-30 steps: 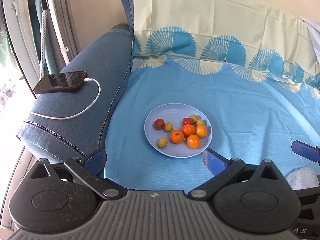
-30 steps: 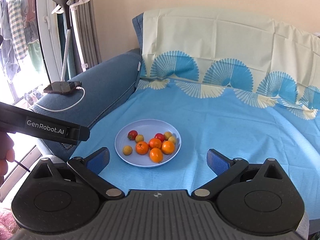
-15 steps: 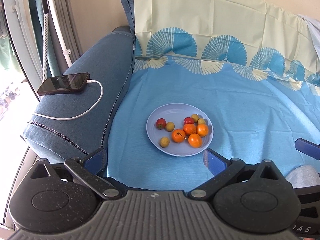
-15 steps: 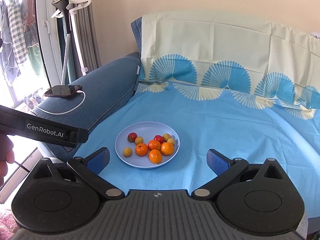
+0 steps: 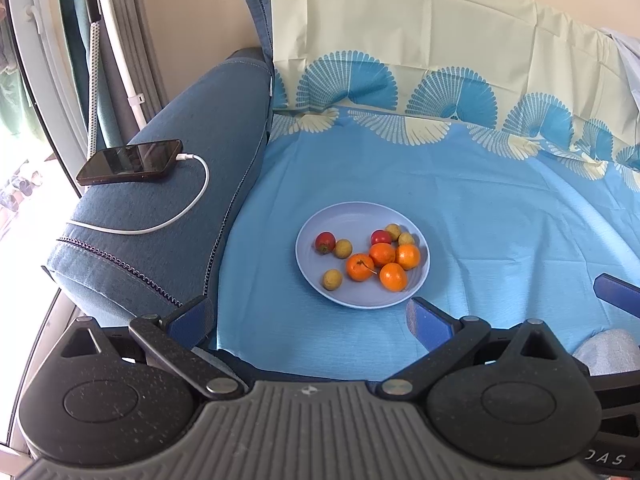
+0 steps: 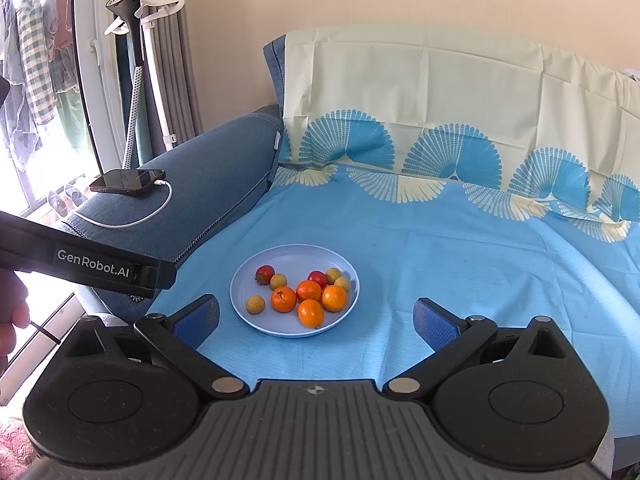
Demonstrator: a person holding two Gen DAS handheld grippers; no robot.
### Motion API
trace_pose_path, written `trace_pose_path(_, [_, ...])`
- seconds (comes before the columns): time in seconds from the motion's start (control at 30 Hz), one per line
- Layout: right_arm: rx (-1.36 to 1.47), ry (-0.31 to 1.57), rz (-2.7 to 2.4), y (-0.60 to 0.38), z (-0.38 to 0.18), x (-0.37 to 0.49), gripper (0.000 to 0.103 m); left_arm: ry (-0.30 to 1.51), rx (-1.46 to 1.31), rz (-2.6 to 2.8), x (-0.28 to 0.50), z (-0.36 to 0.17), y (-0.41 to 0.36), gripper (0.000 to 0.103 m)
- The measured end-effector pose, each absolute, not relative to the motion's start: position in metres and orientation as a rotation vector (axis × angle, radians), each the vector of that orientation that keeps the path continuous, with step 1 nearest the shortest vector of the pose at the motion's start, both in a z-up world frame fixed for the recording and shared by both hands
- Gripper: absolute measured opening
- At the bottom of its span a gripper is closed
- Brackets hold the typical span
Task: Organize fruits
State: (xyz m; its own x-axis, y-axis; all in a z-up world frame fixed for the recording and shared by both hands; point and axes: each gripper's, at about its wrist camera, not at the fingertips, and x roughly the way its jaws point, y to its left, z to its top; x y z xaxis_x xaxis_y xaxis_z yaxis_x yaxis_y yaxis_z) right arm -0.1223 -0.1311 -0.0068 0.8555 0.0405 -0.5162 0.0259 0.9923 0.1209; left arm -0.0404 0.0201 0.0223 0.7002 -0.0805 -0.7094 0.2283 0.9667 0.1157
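On sofa armrest at far left, phone (image 5: 130,161) charging, not involved. Centre: plate (image 5: 356,298) on blue sheet (image 5: 500,220), all fruits on it — red ones (image 5: 325,241), yellowish ones (image 5: 332,279), oranges (image 5: 359,267) bunched at right. Fits sorted or still mixed; can't tell. Left gripper (image 5: 308,318) spread wide, empty; right gripper (image 6: 316,318) likewise, both short of plate. For any pick: come straight down, pinch gently, avoid nudging neighbours.

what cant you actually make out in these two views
- Where the fruits should go: only one plate shows in either view.
- Phone cable's far end: cut off by the frame edge, left wrist view.
- Right claw: one finger shows at the left wrist view's edge.
- Small yellow fruits: too small to name.
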Motion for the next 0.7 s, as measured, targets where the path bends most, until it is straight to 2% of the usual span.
trace_pose_path(0.7, [0.122, 0.550, 0.007, -0.1290, -0.0084, -0.1218, 0.102, 0.787, 0.212, -0.172, -0.0395, 0.0172, 0.0201, 0.103])
